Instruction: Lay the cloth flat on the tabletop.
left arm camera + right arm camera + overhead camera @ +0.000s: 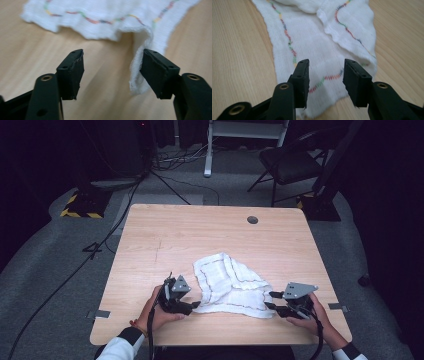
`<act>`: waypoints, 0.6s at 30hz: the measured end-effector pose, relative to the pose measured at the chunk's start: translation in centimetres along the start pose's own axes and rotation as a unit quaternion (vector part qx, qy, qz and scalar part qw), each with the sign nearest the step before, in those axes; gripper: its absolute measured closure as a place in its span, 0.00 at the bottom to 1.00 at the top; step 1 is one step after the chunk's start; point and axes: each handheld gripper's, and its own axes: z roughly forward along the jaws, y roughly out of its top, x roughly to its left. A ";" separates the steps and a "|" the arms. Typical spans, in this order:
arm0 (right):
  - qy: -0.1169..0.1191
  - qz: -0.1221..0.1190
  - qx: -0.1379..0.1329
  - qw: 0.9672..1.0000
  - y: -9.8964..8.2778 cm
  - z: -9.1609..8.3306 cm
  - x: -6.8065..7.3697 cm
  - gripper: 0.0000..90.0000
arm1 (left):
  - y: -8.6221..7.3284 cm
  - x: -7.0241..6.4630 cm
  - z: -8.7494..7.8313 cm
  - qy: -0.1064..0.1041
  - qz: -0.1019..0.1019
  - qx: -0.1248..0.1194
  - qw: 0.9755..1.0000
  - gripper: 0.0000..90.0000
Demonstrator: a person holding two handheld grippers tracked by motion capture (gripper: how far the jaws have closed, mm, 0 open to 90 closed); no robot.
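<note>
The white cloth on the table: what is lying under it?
Under the white cloth only the wooden table can be seen, all around its edges. The cloth is crumpled and folded over itself, so the patch of table below it is covered and cannot be checked.

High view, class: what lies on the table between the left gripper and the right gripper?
The white cloth, rumpled, with coloured stitching, lies between the left gripper and the right gripper. The high view shows it on the wooden table.
</note>
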 end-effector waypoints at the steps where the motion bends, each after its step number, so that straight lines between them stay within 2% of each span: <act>1: 0.001 -0.006 0.001 1.000 0.4 0.5 0.1 0.61 | 0.3 0.6 0.2 0.009 -0.005 0.001 1.000 0.35; 2: -0.003 -0.013 0.003 1.000 0.7 1.0 0.2 0.60 | 0.6 1.1 0.4 0.020 -0.010 -0.001 1.000 0.35; 5: -0.003 -0.032 0.005 0.999 1.8 2.6 0.3 0.59 | 1.7 2.6 0.8 0.024 -0.015 0.012 1.000 0.30; 6: -0.005 -0.035 0.006 0.999 2.2 3.1 0.3 0.59 | 1.7 2.6 0.8 0.024 -0.015 0.012 1.000 0.29; 8: -0.003 -0.037 0.004 0.999 2.6 3.5 0.3 0.59 | 2.1 3.6 0.8 0.021 -0.033 0.003 0.999 0.29; 9: -0.003 -0.040 0.001 0.999 3.3 4.3 0.2 0.58 | 2.3 4.1 0.5 0.028 -0.027 0.000 0.999 0.29; 11: -0.003 -0.042 0.000 0.999 4.0 5.0 0.1 0.57 | 2.5 4.8 0.1 0.023 -0.040 -0.019 0.999 0.29; 12: -0.003 -0.042 0.000 0.999 4.0 5.0 0.1 0.57 | 2.5 4.8 0.1 0.023 -0.040 -0.019 0.999 0.29; 13: -0.002 -0.046 0.000 0.999 4.7 5.7 0.2 0.56 | 2.7 5.0 0.4 0.033 -0.038 -0.022 0.998 0.29; 16: -0.010 -0.053 0.001 0.999 5.6 6.7 0.3 0.54 | 3.3 5.2 1.9 0.046 -0.019 -0.007 0.999 0.28; 18: -0.011 -0.052 0.001 0.999 5.8 7.1 0.3 0.54 | 3.5 5.2 2.4 0.053 -0.015 -0.003 0.998 0.28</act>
